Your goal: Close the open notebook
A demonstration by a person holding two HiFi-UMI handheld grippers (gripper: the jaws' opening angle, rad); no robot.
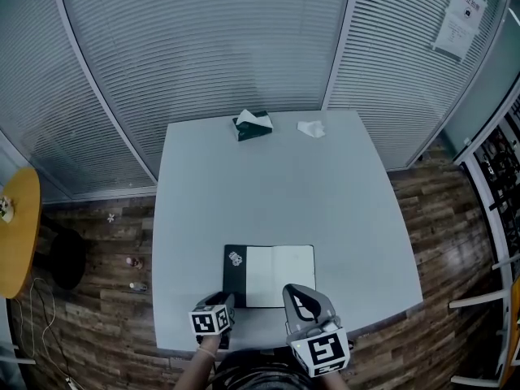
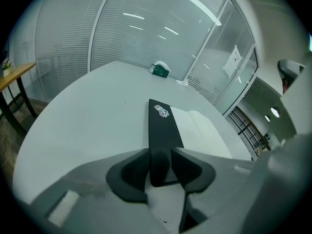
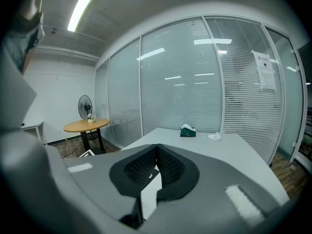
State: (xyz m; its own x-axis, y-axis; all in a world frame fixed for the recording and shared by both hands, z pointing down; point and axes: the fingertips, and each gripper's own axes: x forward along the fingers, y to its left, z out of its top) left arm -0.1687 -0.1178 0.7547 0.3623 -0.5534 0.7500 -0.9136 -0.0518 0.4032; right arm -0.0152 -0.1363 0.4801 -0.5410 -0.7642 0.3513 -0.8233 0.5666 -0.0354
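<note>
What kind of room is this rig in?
Most likely an office meeting room: glass partition walls fitted with blinds, a printed notice posted on the glass, and a large grey table with a notebook and a tissue box on it.

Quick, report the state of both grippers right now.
Left gripper: open, jaws either side of the notebook's black cover, not clearly pressing it.
Right gripper: closed, holding nothing.
</note>
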